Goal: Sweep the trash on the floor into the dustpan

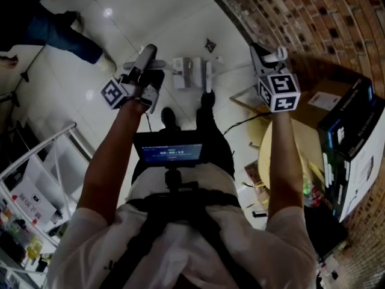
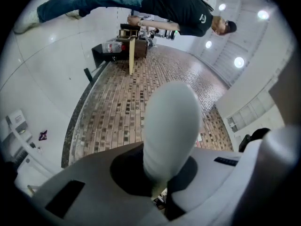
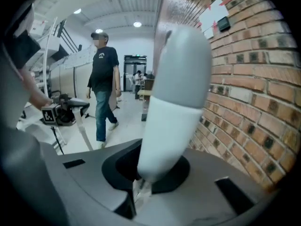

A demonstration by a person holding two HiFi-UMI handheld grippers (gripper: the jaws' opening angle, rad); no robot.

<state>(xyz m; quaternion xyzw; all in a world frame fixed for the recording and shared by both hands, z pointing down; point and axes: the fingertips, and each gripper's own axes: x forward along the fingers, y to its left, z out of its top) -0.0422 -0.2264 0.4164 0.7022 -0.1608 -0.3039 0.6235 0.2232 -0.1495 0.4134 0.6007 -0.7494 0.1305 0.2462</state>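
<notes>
Left gripper (image 1: 149, 56) clamped on pale handle (image 2: 170, 126), right gripper (image 1: 269, 56) clamped on grey-white handle (image 3: 176, 93). We judge these broom and dustpan, held clear to reposition. Dark scrap (image 1: 209, 44) lies on floor (image 1: 120, 35), upper centre, between them, unswept.

We see shiny white floor (image 1: 120, 35) by the left gripper (image 1: 149, 53) and a brick wall (image 1: 313, 17) beside the right gripper (image 1: 269, 54).
</notes>
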